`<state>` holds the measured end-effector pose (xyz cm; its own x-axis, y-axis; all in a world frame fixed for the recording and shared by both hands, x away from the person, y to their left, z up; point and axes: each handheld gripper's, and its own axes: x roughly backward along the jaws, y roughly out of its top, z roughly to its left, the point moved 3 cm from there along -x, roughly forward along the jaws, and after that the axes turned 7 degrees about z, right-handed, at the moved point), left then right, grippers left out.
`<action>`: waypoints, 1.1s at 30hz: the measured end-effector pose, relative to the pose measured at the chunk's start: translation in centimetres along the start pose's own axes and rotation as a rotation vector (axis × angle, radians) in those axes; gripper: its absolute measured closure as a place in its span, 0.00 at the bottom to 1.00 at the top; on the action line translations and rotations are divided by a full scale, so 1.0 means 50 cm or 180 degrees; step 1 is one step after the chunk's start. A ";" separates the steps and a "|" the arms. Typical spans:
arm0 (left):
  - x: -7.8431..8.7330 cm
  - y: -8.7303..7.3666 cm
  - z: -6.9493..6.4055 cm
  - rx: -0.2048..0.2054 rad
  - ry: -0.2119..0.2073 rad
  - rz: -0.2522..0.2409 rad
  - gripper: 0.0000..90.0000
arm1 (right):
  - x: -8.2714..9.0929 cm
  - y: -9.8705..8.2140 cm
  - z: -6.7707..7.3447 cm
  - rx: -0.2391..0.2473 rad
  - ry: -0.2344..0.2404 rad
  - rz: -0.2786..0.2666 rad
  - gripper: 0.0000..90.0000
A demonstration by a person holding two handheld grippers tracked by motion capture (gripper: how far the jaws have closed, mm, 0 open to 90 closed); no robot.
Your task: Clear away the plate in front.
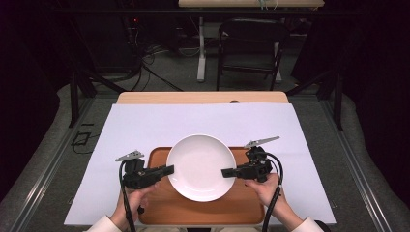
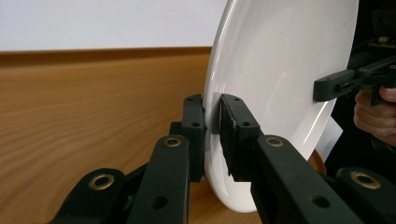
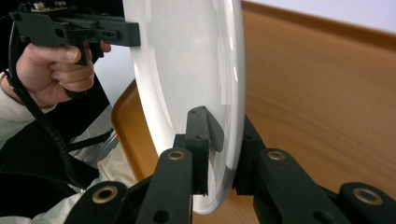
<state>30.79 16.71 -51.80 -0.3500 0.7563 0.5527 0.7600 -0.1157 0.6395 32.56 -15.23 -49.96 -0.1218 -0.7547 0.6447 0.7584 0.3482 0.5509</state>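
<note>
As both grippers clamp rim, plate (image 1: 201,166) lies level.

Left black two-jaw gripper (image 1: 168,169) and right black two-jaw gripper (image 1: 226,172) are pointing inward toward each other, fingers (image 2: 233,135) clamping shut, both hands gripping low.

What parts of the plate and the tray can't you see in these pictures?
- Underside of the white plate: the high view looks down on its top.
- Tray middle, high view: the plate covers it.
- Plate rim between the left gripper jaws: the pads cover it.
- Plate's top, right gripper view: cut off by the edge.
</note>
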 end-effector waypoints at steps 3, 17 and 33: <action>-0.001 -0.007 0.003 0.0006 0.0014 0.0059 0.89 | -0.008 -0.008 -0.002 -0.0041 0.0009 0.0094 0.90; -0.004 -0.032 0.013 0.0074 0.0062 0.0285 0.89 | -0.035 -0.023 -0.007 -0.0139 0.0009 0.0317 0.89; -0.019 -0.044 0.023 0.0105 0.0182 0.0456 0.88 | -0.060 -0.031 -0.014 -0.0094 -0.0217 0.0524 0.85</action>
<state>30.07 16.96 -54.35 -0.2664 0.6956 0.6672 0.8216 -0.1981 0.5346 32.20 -13.88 -53.08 -0.0368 -0.6490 0.7599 0.7900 0.4469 0.4198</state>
